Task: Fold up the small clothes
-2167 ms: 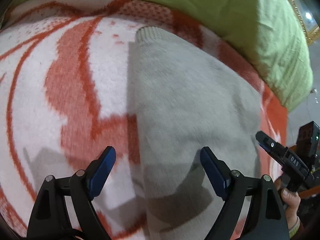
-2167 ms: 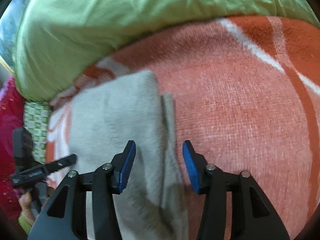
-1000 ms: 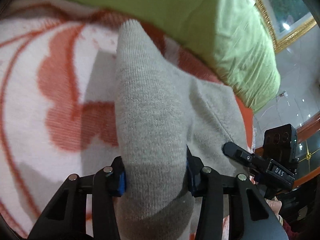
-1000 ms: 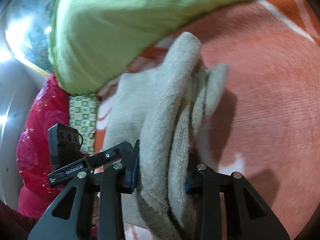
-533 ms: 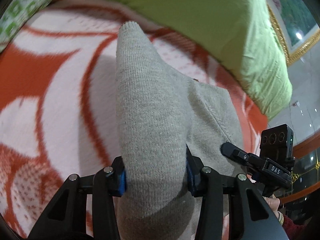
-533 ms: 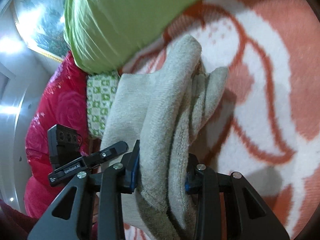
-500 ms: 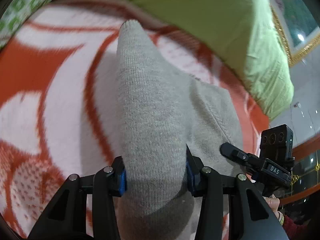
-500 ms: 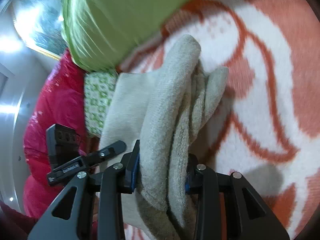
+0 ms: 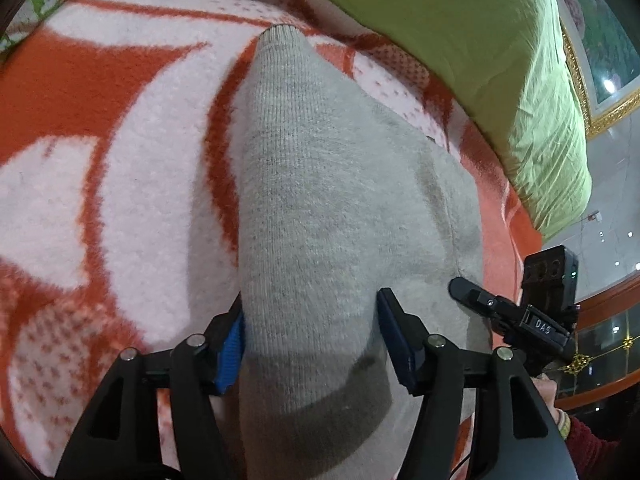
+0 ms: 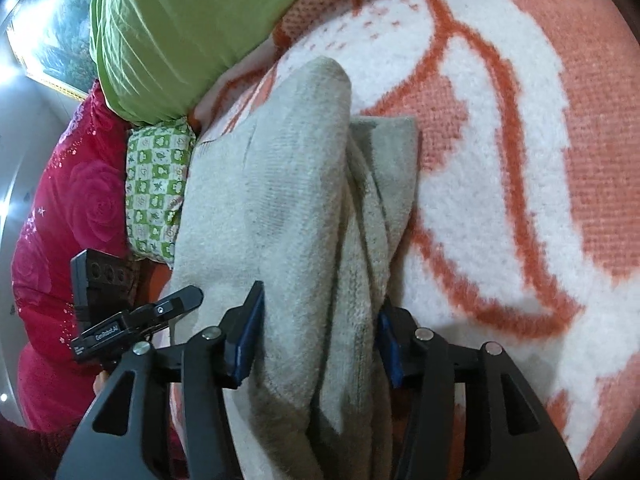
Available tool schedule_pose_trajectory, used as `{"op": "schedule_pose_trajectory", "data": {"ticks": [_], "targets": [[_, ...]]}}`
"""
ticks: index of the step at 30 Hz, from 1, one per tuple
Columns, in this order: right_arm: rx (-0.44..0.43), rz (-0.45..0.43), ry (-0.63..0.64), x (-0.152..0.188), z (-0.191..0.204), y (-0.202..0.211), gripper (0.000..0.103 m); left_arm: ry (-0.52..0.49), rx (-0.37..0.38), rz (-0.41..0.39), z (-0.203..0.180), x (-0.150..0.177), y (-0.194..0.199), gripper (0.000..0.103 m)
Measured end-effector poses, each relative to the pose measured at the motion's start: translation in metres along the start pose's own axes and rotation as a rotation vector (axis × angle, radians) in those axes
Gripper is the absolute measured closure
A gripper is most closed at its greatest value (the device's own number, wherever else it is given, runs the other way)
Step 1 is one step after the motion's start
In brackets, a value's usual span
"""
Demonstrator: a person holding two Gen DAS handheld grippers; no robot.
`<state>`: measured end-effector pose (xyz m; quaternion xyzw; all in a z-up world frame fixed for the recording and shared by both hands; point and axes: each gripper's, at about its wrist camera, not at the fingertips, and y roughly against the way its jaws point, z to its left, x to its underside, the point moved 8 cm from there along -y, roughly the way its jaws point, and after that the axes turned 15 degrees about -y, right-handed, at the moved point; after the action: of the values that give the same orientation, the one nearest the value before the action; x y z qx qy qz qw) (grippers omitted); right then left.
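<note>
Grey knitted garment (image 9: 320, 216) lying between the fingers of both hand-held grippers, long axis running straight ahead, folded edge farthest away. Left hand-held gripper (image 9: 312, 344) and right hand-held gripper (image 10: 316, 332) just opening, jaws part-way apart, pads easing off the bunched knit. Beneath, an orange-and-white patterned blanket (image 9: 120, 168) on a bed; beyond, a green pillow (image 9: 460, 24).
</note>
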<state>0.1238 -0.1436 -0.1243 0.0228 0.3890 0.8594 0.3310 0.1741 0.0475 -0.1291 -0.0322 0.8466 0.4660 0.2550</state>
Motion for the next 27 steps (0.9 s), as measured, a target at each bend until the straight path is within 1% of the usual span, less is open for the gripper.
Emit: {"op": "schedule_pose_trajectory", "data": {"ticks": [3,7,13,16,18,19,22,24,25,27], "targets": [[0.035,-0.019,0.003,0.004,0.005,0.010,0.050,-0.002,-0.020,0.003,-0.002,0.006,0.011,0.039],[0.089,-0.057,0.039,0.015,0.006,0.030,0.050,-0.013,-0.050,0.004,-0.004,0.017,0.029,0.038],[0.181,-0.166,0.096,0.038,0.006,0.070,0.050,-0.034,-0.169,0.003,-0.008,0.038,0.052,0.038],[0.210,-0.204,0.150,0.055,0.011,0.083,0.050,-0.063,-0.204,0.024,-0.012,0.049,0.055,0.038],[0.255,-0.219,0.194,0.065,0.011,0.084,0.050,-0.078,-0.224,0.036,-0.014,0.056,0.054,0.038],[0.297,-0.215,0.214,0.070,0.008,0.081,0.050,-0.080,-0.230,0.043,-0.014,0.059,0.054,0.037],[0.341,-0.178,0.208,0.077,-0.007,0.068,0.050,-0.088,-0.244,0.053,-0.013,0.065,0.052,0.036],[0.390,-0.166,0.207,0.078,-0.019,0.060,0.050,-0.104,-0.263,0.061,-0.011,0.069,0.049,0.034],[0.405,-0.158,0.200,0.077,-0.025,0.055,0.050,-0.114,-0.276,0.067,-0.010,0.070,0.047,0.032],[0.417,-0.155,0.191,0.076,-0.033,0.051,0.050,-0.132,-0.297,0.085,-0.008,0.075,0.040,0.031]]}}
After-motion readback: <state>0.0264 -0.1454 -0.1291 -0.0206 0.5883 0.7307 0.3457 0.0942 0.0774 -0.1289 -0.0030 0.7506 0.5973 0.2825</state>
